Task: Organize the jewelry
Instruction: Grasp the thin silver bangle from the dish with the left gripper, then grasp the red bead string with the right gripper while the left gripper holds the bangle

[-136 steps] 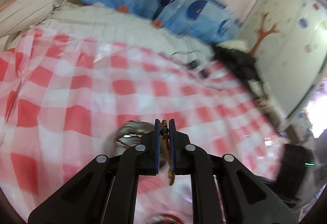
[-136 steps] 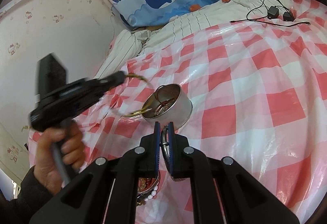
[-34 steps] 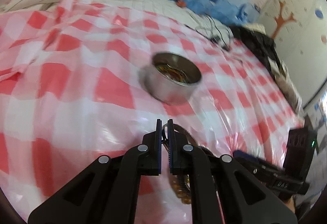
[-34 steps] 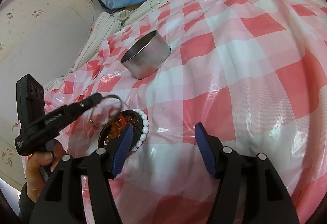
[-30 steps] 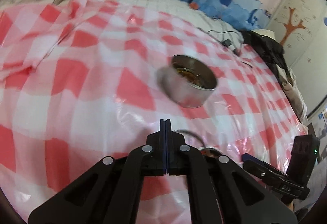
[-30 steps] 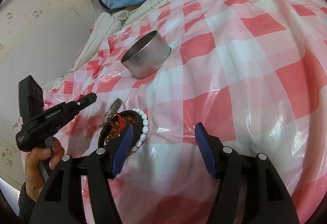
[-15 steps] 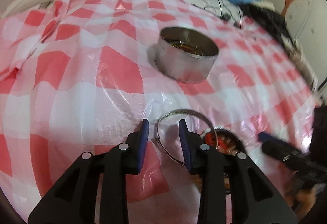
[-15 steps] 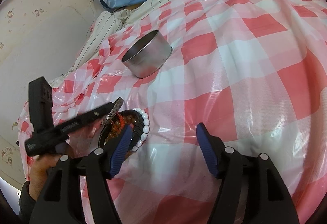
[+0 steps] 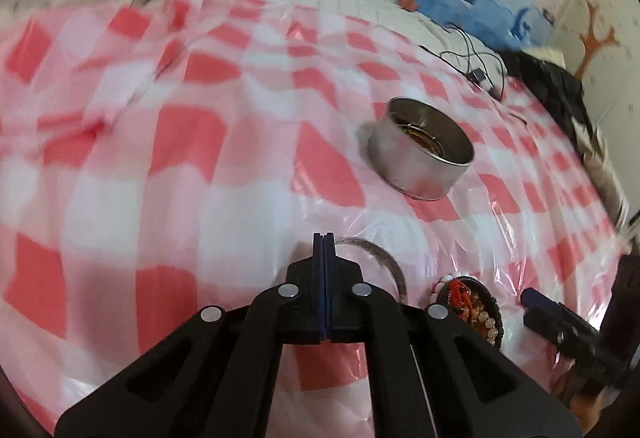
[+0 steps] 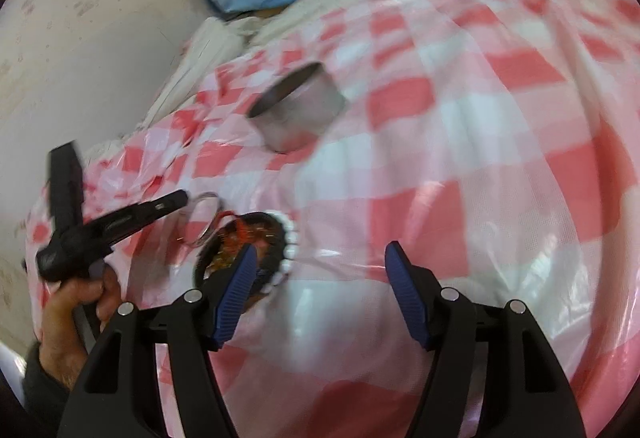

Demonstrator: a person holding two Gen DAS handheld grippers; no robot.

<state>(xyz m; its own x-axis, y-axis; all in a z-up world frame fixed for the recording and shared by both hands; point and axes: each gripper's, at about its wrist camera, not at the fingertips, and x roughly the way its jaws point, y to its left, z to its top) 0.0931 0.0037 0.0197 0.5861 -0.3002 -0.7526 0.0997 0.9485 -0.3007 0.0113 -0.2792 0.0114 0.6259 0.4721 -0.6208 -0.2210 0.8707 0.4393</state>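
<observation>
Now my left gripper pinches the bangle, near of the tin; right gripper spread wide. I carry it far-right, level over the rim, then release.

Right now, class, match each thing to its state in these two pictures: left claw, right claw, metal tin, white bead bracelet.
Things:
1. left claw
2. right claw
3. metal tin
4. white bead bracelet

States:
A. wide open, holding nothing
B. stands by itself on the checked cloth, with jewelry inside
C. shut on the silver bangle
D. curves along the edge of the jewelry pile

Pairs: 1-C, 2-A, 3-B, 4-D
</observation>
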